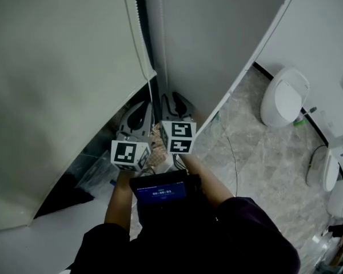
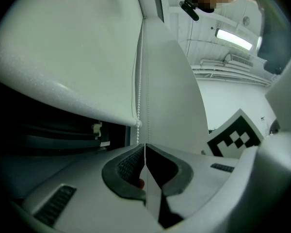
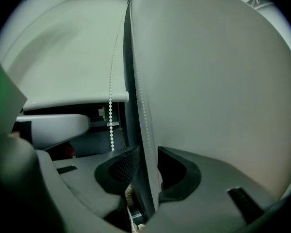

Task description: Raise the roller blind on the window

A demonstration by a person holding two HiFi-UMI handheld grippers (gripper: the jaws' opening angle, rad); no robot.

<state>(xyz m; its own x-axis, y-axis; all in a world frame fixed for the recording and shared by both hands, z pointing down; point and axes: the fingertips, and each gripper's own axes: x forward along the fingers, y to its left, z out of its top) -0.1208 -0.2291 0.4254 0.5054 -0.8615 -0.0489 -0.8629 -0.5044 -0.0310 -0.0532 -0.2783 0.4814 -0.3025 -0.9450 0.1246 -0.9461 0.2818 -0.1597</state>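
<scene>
The pale roller blind (image 1: 57, 96) fills the left of the head view, and its white bead chain (image 1: 142, 39) hangs along its right edge. The two marker cubes, left (image 1: 130, 154) and right (image 1: 178, 137), sit side by side below the chain. In the left gripper view my left gripper (image 2: 145, 147) is shut on a strand of the chain (image 2: 144, 81), beside the blind's bottom bar (image 2: 87, 101). My right gripper (image 3: 145, 161) is open, with a chain strand (image 3: 144, 125) running through the gap. A second strand (image 3: 110, 110) hangs loose to its left.
A wide pale wall panel (image 1: 217, 39) stands right of the window. Dark bags or shoes (image 1: 138, 119) lie under the sill. White sanitary fixtures (image 1: 284, 96) line the right wall on a marble floor (image 1: 257, 153). A small screen (image 1: 163, 192) sits at my chest.
</scene>
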